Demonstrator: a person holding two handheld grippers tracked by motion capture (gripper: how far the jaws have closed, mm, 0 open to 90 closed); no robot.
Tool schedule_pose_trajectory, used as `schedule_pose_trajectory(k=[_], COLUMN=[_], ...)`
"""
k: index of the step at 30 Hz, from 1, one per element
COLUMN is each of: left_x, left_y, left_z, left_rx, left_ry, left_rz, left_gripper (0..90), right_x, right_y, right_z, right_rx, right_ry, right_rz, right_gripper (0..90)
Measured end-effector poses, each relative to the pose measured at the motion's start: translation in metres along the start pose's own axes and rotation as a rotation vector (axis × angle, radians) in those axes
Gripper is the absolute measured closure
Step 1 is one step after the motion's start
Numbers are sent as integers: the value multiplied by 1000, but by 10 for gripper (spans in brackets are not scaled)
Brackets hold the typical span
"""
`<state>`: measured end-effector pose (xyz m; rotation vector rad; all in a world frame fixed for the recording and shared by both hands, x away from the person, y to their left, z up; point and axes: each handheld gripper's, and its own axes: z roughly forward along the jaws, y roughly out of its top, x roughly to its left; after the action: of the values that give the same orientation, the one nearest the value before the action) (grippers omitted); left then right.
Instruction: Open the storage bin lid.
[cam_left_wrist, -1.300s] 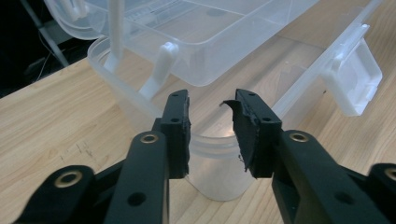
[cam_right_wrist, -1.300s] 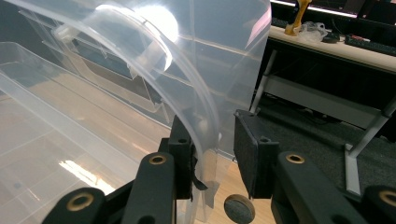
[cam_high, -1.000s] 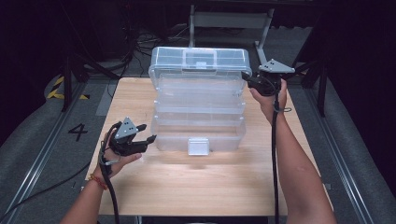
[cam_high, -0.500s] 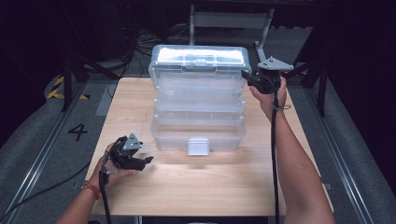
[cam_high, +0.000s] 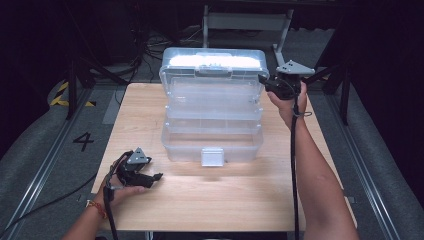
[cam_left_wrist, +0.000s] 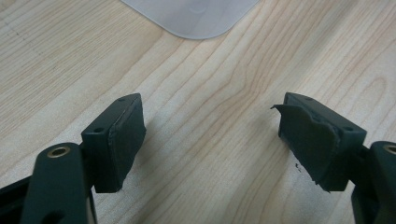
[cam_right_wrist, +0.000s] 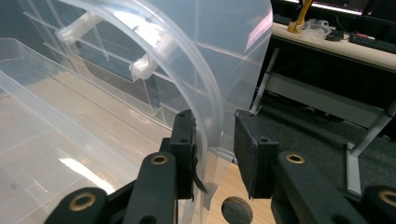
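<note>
Your right gripper (cam_high: 263, 84) was at the upper right corner of the box (cam_high: 212, 112), and in the right gripper view its jaws straddled a curved clear arm (cam_right_wrist: 205, 116) on the box's side; one pad lay against the plastic, the other stood a little off it, so I cannot tell whether you were truly clamping it or only bracketing it. I judge you held it there to steady the raised upper tiers, since the box stood fanned open on the table (cam_high: 215, 200) in stepped levels. Your left gripper (cam_high: 152, 177) was low over the table's near left part, just off the box's front corner, released and holding nothing: the left gripper view showed bare wood between the two pads, and its jaws had just been opening. That hand looked parked, clear of the trays, probably so the box could be worked from the right side alone. Counted: one box, with three stepped tiers visible from the high view, the top one lidded; one white latch (cam_high: 212, 156) at the front of the bottom tier; two grippers, two hands.
</note>
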<state>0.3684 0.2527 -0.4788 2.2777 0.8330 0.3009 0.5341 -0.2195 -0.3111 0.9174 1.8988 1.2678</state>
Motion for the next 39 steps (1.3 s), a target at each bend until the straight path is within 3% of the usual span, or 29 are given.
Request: schedule_pose_trajectory(k=[3, 16, 32, 39], left_x=[1, 0, 0, 0], left_y=[-2, -2, -2, -2], left_z=[1, 1, 1, 1], left_rx=[-20, -21, -18, -18], left_ry=[2, 4, 2, 1], left_rz=[3, -6, -3, -2], left_gripper=[206, 203, 202, 201], right_x=[-1, -7, -20, -21], right_y=[0, 6, 8, 10], right_z=[1, 12, 29, 34], right_rx=[-2, 0, -3, 9], right_ry=[-2, -12, 5, -5], right_rz=[-1, 12, 80, 84], right_gripper=[700, 716, 771, 771])
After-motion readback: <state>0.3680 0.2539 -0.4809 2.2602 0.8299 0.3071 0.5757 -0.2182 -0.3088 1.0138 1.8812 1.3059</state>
